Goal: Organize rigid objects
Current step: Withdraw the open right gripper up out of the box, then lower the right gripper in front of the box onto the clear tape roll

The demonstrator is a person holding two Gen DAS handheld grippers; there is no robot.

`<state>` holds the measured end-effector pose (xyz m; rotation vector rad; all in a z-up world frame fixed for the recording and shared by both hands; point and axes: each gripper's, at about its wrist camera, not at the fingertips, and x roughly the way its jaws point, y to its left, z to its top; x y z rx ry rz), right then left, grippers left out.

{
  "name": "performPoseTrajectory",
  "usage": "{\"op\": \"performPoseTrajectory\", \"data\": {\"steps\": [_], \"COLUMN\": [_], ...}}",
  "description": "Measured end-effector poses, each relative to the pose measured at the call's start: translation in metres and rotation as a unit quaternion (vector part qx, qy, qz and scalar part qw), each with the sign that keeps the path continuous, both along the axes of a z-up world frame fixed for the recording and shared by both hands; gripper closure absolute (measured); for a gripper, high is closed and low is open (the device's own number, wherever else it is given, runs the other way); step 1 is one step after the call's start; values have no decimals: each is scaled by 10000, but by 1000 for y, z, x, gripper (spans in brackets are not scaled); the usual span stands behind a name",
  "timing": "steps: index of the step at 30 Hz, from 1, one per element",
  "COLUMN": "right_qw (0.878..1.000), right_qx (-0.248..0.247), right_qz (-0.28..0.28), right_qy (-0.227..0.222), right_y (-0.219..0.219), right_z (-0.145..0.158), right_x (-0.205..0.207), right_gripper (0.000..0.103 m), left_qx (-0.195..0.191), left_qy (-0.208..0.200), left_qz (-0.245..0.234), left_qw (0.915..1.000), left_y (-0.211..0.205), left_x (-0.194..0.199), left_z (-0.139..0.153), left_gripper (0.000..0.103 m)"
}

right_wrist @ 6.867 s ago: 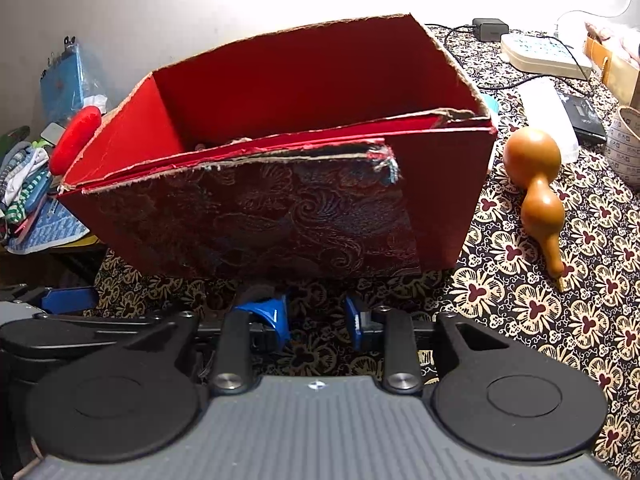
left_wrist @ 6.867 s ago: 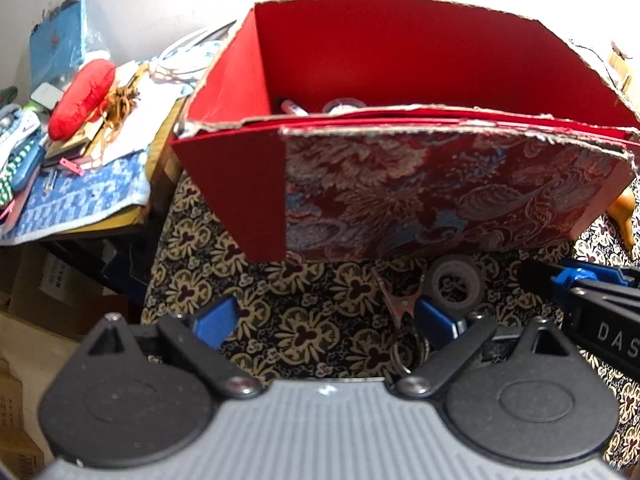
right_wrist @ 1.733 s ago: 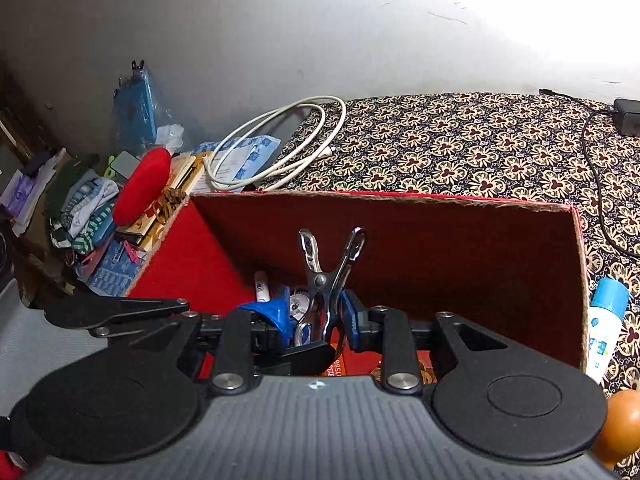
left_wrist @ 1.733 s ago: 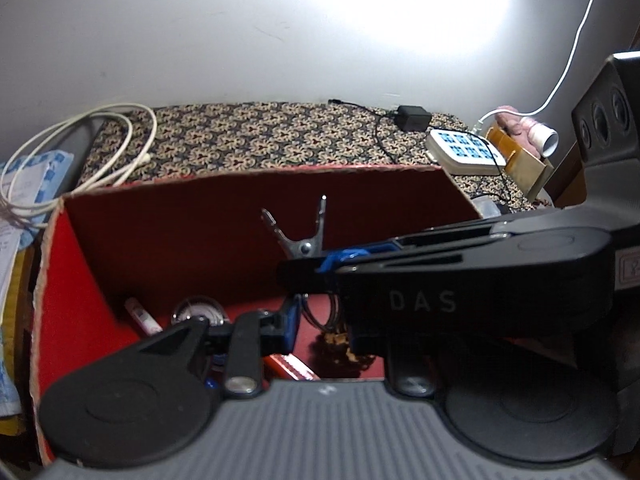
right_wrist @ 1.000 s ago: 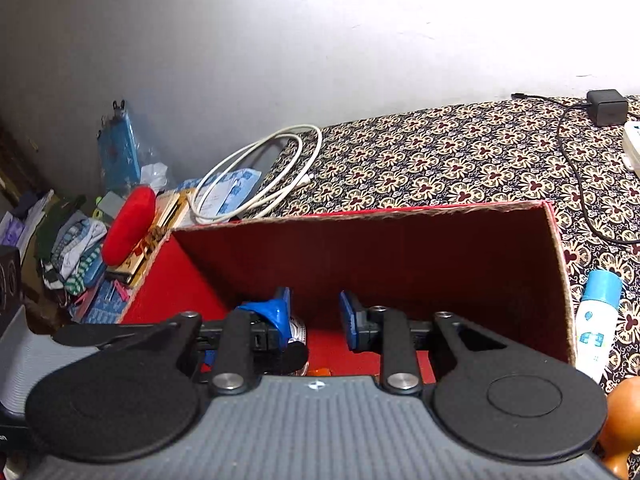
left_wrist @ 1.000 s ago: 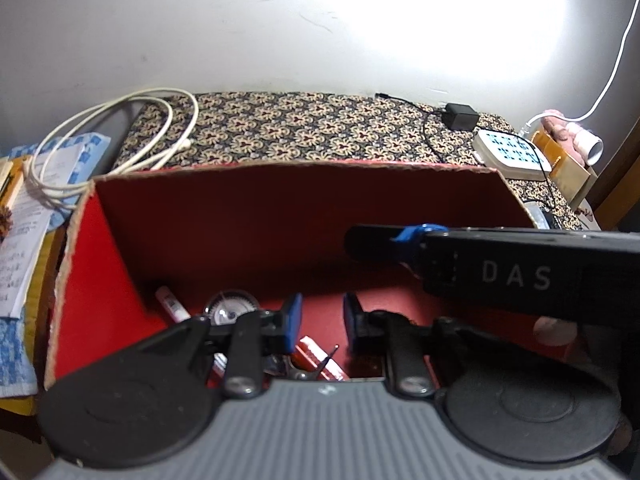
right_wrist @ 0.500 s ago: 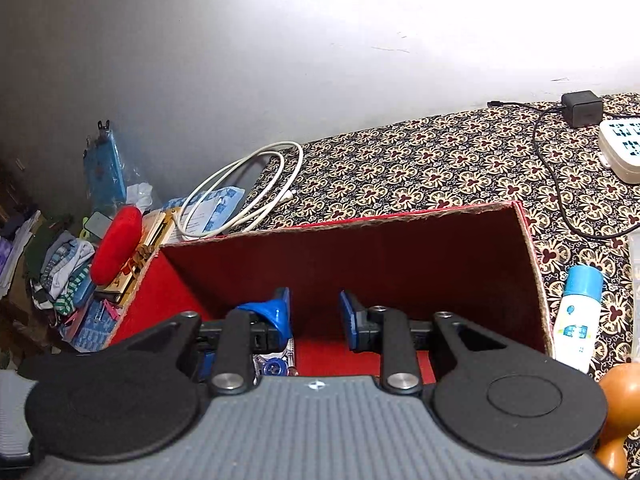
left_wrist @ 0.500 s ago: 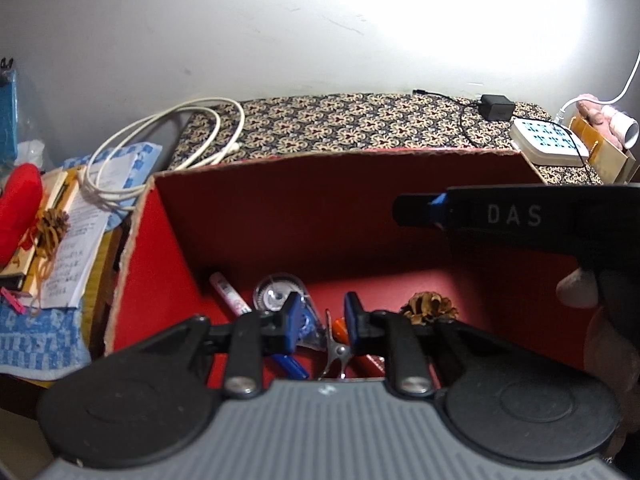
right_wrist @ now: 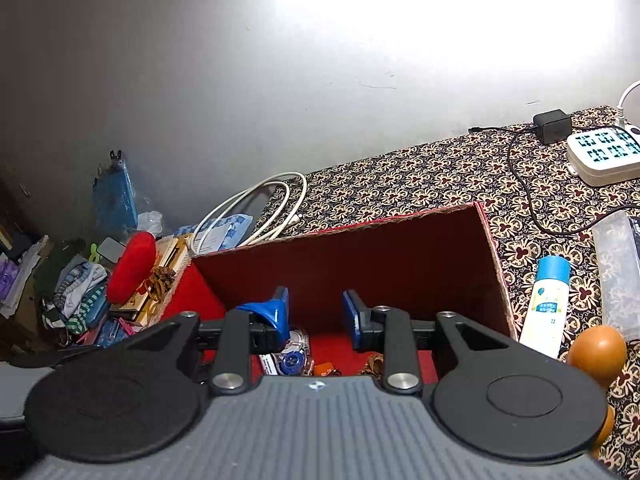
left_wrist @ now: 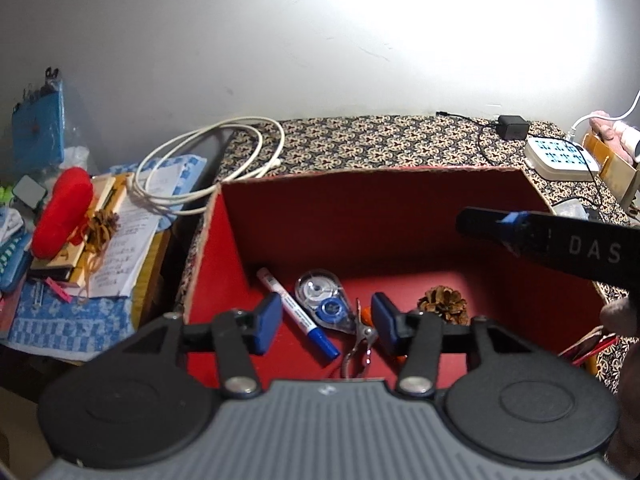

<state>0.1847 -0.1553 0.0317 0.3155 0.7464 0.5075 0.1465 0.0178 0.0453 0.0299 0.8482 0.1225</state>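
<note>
Box (left_wrist: pixel 224 264) of red card stands open-topped on the patterned desk (right_wrist: pixel 448 176), and both grippers hover above it with nothing in their grasp. Left gripper (left_wrist: pixel 325 322) has its jaws spread wide over the box floor, where a marker (left_wrist: pixel 296 314), a correction tape dispenser (left_wrist: pixel 322 300), a metal clip (left_wrist: pixel 360 338) and a pine cone (left_wrist: pixel 442 304) lie close together. Right gripper (right_wrist: pixel 315 316) also has its jaws parted and empty, above the near edge of the box.

Judging from this, the drop into the box is finished and the next pick lies outside it. Likely candidates are the white bottle (right_wrist: pixel 546 304) with the blue cap and the gourd (right_wrist: pixel 596 352), both just beside the right wall of the box. To do it well, lift the right gripper clear of the wall before swinging sideways, or the thin card may snag and tip. Approach the bottle across its narrow width; it looks smooth and may roll.
</note>
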Motion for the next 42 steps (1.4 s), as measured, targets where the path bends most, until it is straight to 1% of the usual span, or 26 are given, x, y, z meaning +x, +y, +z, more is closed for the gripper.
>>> {"op": "performPoseTrajectory", "data": {"steps": [3,10,14,16,20,21,22,25,32,38,42], "right_qw": [10000,9991,9986,9983,9982,9982,9982,9982,9983,9987,9991], "right_qx": [5,-134,-144,-163,-189,-193,-207,-259,-338,-353,-317], "right_qz": [26,109,114,90,34,30,26,7,5,-29,-154], "right_qy": [-64,-388,-506,-558,-570,-564,-554,-545,-476,-371,-221], "right_y": [-2,-3,-6,-8,-11,-12,-13,-15,-19,-22,-26], "right_z": [4,18,23,24,20,18,17,13,4,-3,-11], "right_x": [-14,-49,-66,-73,-86,-88,-91,-99,-115,-121,-122], "right_gripper": [90,89,89,88,88,88,88,87,87,86,86], "left_qx": [59,65,101,136,201,204,210,265,266,274,272], "left_qy": [-60,-164,-228,-237,-207,-193,-182,-171,-58,217,419], "left_qz": [28,104,72,75,140,173,212,263,234,220,230], "left_qw": [10000,9998,9997,9996,9995,9995,9994,9992,9994,9991,9985], "left_y": [-1,-2,-5,-7,-10,-10,-10,-12,-20,-24,-24], "left_x": [-10,-35,-49,-54,-65,-68,-70,-76,-86,-87,-88], "left_z": [5,16,22,22,19,18,16,14,6,-9,-24], "left_gripper": [47,42,40,34,29,25,18,18,18,18,18]}}
